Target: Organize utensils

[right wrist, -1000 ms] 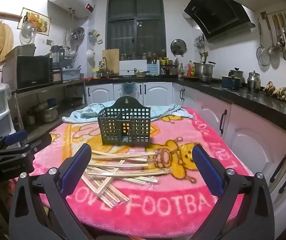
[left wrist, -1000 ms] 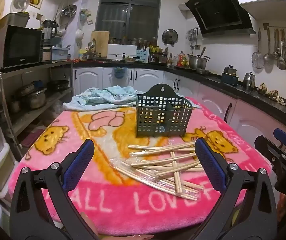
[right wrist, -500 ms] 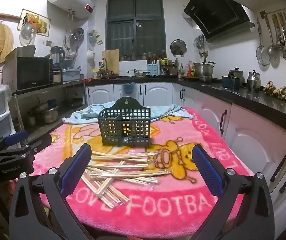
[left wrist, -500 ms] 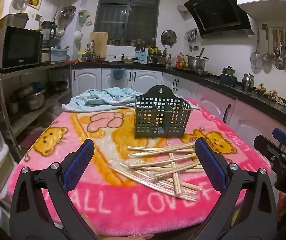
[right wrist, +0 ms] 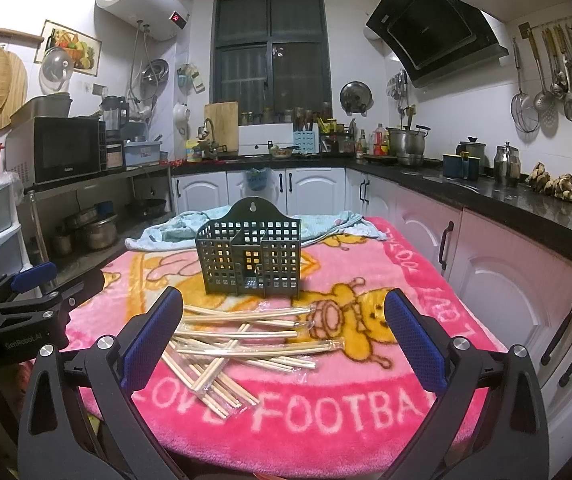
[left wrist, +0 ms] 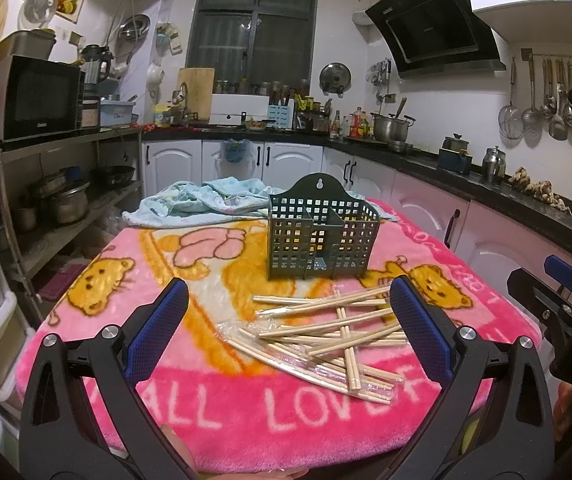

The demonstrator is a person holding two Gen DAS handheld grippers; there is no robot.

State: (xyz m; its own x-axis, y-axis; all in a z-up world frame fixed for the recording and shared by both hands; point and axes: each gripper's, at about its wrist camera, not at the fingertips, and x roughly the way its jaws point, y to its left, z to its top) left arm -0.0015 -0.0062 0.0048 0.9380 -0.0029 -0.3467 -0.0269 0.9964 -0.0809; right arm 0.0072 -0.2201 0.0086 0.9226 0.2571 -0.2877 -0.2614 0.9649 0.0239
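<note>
While both show chopsticks (left wrist: 326, 332), only right view shows sink faucet (right wrist: 205, 128).

Pink blanket-covered table (left wrist: 97, 344), chopsticks (left wrist: 326, 332), holder (left wrist: 318, 236), blue towel (left wrist: 205, 200)

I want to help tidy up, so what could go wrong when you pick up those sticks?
The chopsticks lie criss-crossed, some in slippery plastic sleeves, so grabbing one may drag or scatter others. The caddy looks light and stands on a soft blanket; poking sticks in could tip or push it. Both grippers, left and right, are open, holding nothing.
</note>
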